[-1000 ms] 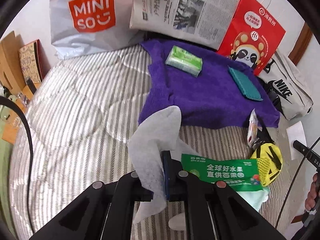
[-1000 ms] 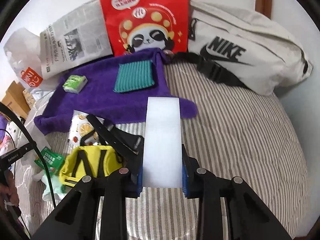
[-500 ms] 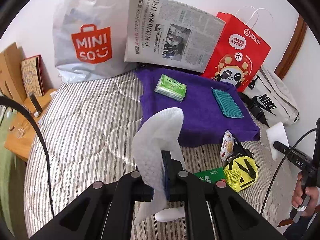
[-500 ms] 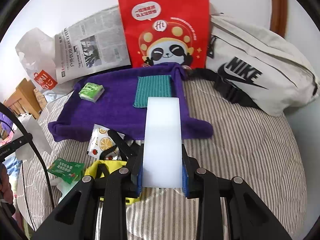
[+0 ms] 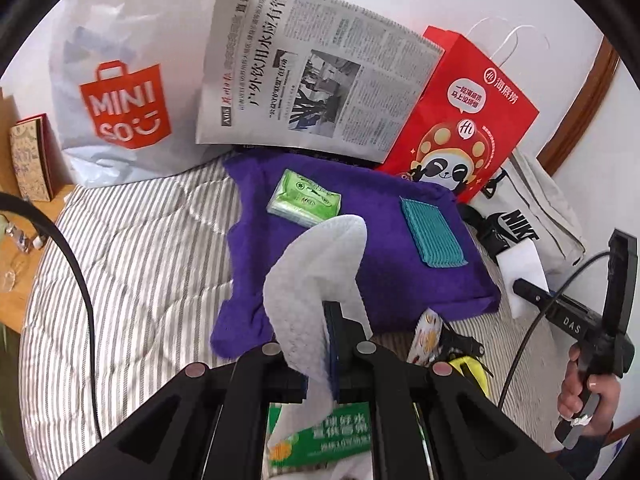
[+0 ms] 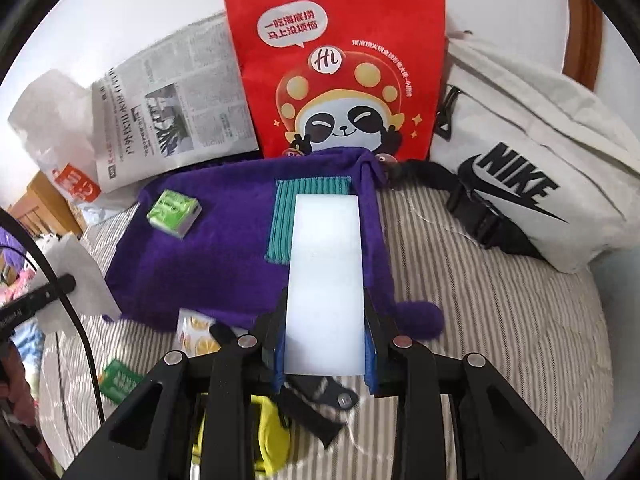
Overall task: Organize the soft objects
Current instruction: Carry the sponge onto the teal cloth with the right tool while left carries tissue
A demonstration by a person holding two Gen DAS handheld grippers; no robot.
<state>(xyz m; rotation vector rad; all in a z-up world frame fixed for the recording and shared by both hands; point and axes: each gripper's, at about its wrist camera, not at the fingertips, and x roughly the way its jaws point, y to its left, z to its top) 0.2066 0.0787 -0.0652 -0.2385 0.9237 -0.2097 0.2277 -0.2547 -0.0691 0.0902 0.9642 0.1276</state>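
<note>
The left hand-held gripper (image 5: 326, 354) is clamped on a limp white wipe (image 5: 316, 280) that flops up over the near edge of the purple towel (image 5: 376, 276). The right hand-held gripper (image 6: 325, 344) squeezes a white sponge block (image 6: 326, 276) at its near end, with the far end reaching over the teal cloth (image 6: 282, 220) on the towel's right side. The wipe could drag or fold on itself when released, since only a corner is pinched. The sponge, held far from its middle, could tip and land across the teal cloth or off the towel's edge onto the striped bed (image 6: 500, 320). Compared with a second ago, both grippers sit higher and further forward: the green tissue pack (image 5: 306, 200) and towel now lie closer beneath them.
</note>
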